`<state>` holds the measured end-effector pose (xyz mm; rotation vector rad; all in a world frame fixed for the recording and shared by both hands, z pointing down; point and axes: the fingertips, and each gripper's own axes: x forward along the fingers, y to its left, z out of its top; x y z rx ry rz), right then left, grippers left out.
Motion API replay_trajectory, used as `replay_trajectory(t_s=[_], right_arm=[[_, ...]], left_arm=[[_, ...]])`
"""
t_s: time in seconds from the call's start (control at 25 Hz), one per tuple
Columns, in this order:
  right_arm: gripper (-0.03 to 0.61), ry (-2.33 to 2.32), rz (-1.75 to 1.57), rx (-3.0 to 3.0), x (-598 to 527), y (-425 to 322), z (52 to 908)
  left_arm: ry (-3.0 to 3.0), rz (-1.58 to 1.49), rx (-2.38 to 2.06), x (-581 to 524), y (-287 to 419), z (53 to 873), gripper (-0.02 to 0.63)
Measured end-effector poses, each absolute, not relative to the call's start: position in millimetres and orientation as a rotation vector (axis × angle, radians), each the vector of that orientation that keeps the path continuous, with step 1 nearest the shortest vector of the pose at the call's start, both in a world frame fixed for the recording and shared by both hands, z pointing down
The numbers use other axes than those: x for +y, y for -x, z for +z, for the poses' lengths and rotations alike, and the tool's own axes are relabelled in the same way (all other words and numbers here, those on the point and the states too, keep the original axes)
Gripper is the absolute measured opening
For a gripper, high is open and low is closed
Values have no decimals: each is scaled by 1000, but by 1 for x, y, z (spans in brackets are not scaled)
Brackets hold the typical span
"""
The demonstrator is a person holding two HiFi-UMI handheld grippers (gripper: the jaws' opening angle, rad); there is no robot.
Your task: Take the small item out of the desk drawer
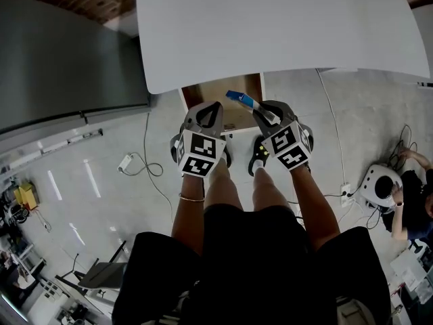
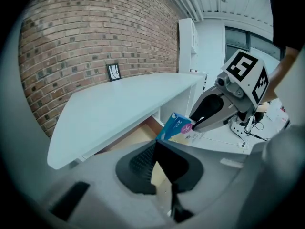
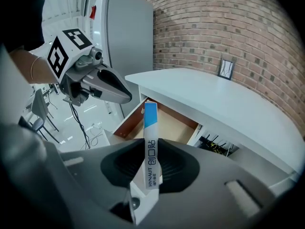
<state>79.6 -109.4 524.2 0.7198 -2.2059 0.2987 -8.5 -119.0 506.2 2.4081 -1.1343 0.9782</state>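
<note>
A small blue-and-white box [image 1: 242, 101] is clamped upright between the pads of my right gripper [image 1: 265, 114], above the front of the open wooden drawer [image 1: 233, 93] under the white desk [image 1: 284, 26]. In the right gripper view the box [image 3: 150, 147] stands in that gripper's [image 3: 151, 149] jaws, with the drawer [image 3: 167, 123] behind it. My left gripper [image 1: 206, 108] hovers to the left of the box, shut and empty. In its own view the left gripper [image 2: 155, 147] has its jaws together, and the box [image 2: 175, 125] shows just beyond in the right gripper [image 2: 214, 111].
A grey cabinet [image 1: 67, 53] stands left of the desk. Cables and a power strip [image 1: 126, 161] lie on the floor. A person's hand rests on a white device [image 1: 379, 183] at the right. A small picture frame [image 2: 114, 71] leans on the brick wall at the desk's back.
</note>
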Motion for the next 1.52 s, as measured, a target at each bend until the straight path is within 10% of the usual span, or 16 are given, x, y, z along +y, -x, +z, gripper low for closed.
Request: replay_trajectory(t_s=[1.52], right_arm=[[97, -904, 295, -2399, -111, -106, 396]], left_arm=[[-2553, 850, -1198, -114, -15, 391, 0]])
